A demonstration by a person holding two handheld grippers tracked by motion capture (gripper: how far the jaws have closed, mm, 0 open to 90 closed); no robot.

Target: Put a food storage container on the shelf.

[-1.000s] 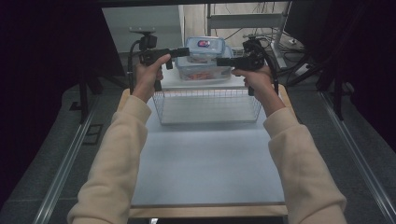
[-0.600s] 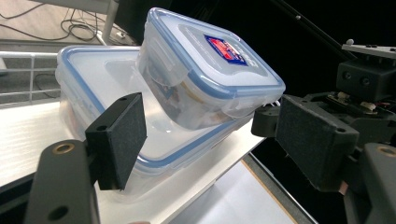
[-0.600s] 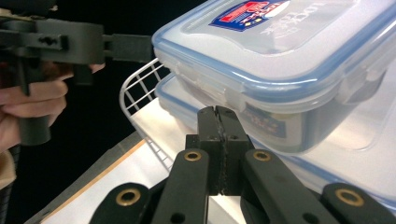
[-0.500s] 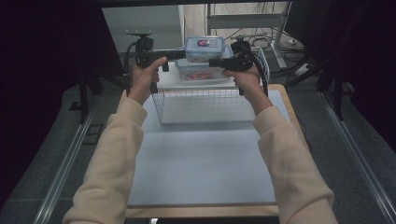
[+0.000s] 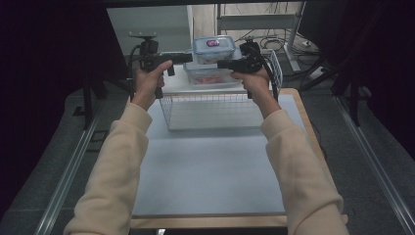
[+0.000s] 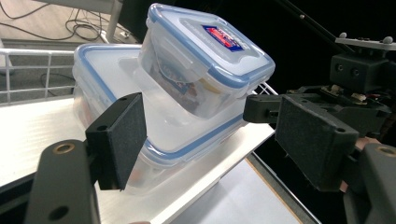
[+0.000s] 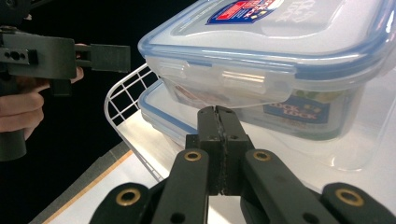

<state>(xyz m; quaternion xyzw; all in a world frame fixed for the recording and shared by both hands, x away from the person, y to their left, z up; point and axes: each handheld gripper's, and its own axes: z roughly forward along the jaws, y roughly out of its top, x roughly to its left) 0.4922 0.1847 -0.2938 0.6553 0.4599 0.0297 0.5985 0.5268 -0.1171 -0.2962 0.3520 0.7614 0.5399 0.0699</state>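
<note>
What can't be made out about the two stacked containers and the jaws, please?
- Small container: contents blurred behind its cloudy wall, left gripper view.
- Large container: base hidden by the left gripper pad.
- Right gripper: whether its shut tips touch the small container can't be told.
- Lid label: too small, high view.

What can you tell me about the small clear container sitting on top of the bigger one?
The small container is clear plastic with a blue-rimmed snap lid, a flap latch on each visible side and a red and blue label on top. Printed packaging shows through its walls. It is latched shut and tilted, resting on the lid of the larger container, which lies on a white shelf. The left gripper stands open before it; the shut right gripper points at its wall.
</note>
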